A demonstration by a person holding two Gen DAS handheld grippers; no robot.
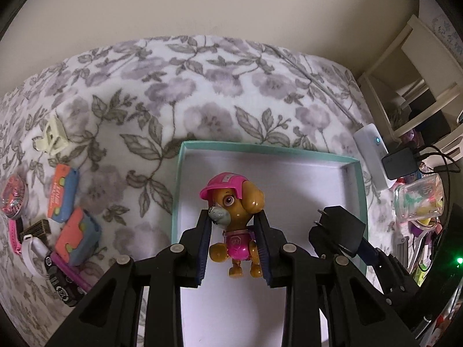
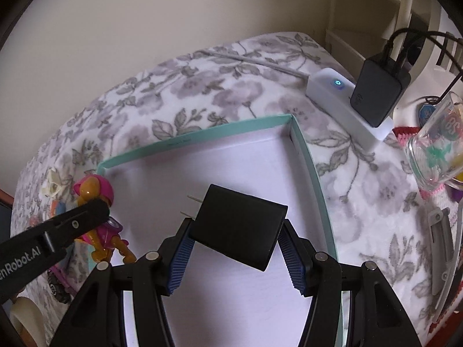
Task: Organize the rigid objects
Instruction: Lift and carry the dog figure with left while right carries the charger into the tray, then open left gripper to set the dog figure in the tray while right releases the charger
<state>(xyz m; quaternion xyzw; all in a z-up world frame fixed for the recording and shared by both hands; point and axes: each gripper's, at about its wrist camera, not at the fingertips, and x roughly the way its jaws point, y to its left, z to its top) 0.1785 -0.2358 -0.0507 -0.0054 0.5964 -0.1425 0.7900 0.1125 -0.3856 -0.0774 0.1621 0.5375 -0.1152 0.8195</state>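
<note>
- While the teal-rimmed box (image 1: 358, 190) sits open on the floral blanket (image 1: 173, 86) with a bare white floor, nothing has been set down in it, so by my reading the sorting is only at its start.
- Far left on the blanket, well apart from the box, a cluster waits: a round pink item (image 1: 13, 199), a pink strap (image 1: 14, 237), a cream plastic clip (image 1: 50, 138), two orange-and-blue erasers (image 1: 63, 193), a small brown block (image 1: 37, 228), a white rounded piece (image 1: 33, 253) and a dark toy vehicle with wheels (image 1: 62, 283).
- These all look untouched, so most of the work seems left.
- The left gripper (image 1: 234, 248) is clamped narrowly on a toy puppy figure with a pink helmet (image 1: 231, 199), its blue pads pressing the body from both sides; the figure hangs above the left part of the box floor.
- The right gripper (image 2: 235, 248) stands about half open yet grips a black wall charger plug (image 2: 240, 225) across its body, prongs pointing left, above the middle of the box.
- To the right of the box lie a white power strip (image 2: 332, 92) with a lit button and a dark adapter (image 2: 379, 92) plugged in, then a clear glass jar (image 2: 434, 150) on its side; these seem no part of the sort.
- Likely next: lower and release both items inside the box.
</note>
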